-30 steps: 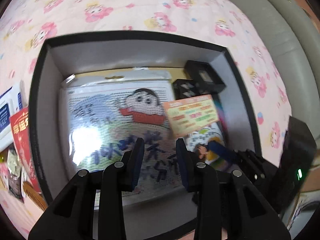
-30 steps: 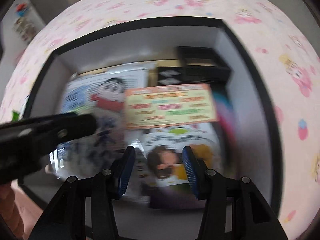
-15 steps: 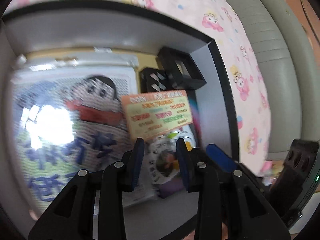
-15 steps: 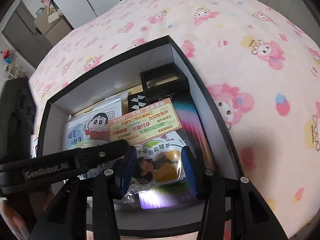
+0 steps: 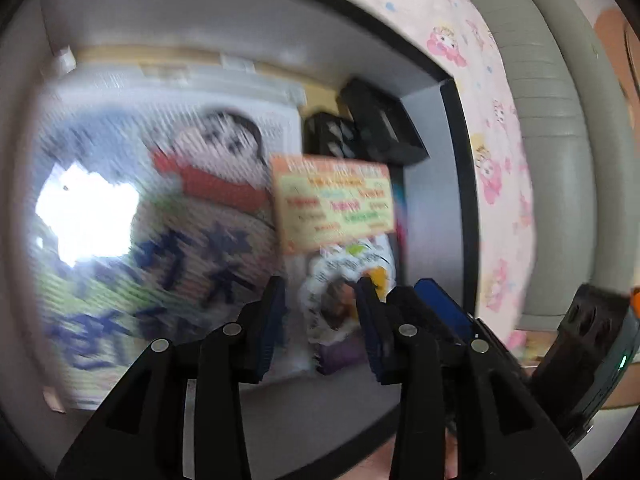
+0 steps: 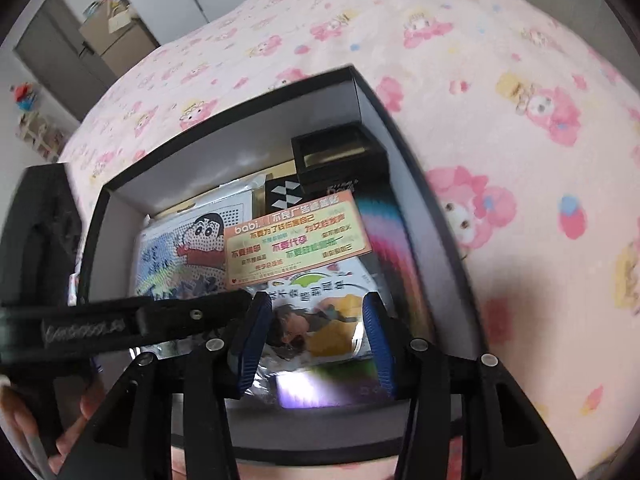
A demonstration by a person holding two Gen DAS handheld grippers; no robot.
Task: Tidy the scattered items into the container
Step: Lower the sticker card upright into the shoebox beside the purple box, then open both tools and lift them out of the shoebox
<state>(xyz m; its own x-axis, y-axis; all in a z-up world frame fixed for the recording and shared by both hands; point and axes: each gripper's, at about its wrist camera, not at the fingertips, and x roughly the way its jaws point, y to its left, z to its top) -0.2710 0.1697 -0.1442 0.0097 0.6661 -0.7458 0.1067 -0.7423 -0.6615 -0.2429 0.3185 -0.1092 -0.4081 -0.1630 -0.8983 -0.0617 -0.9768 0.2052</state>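
A black box with white inner walls (image 6: 372, 100) lies on the bed. Inside are a cartoon bead-board pack (image 6: 188, 248), an orange card (image 6: 296, 236), a shiny packet with a figure (image 6: 316, 320), small black boxes (image 6: 340, 156) and a rainbow-striped item (image 6: 388, 240). My right gripper (image 6: 316, 300) hovers open over the shiny packet without touching it. My left gripper (image 5: 320, 286) hangs low inside the box beside it, jaws opening, nothing between them. The left view is blurred and shows the pack (image 5: 160, 220), the card (image 5: 336, 204) and the packet (image 5: 344, 276).
A pink cartoon-print sheet (image 6: 520, 120) surrounds the box. A grey padded edge (image 5: 560, 160) runs along the right. A person's hand (image 6: 72, 440) holds the left gripper's black body (image 6: 120, 320), which crosses the box's left side. Cupboards and a door (image 6: 100, 40) stand far behind.
The left gripper has dropped closer into the box and swung right, with its jaws slightly wider. The right gripper has pulled back and up, so the whole box now shows.
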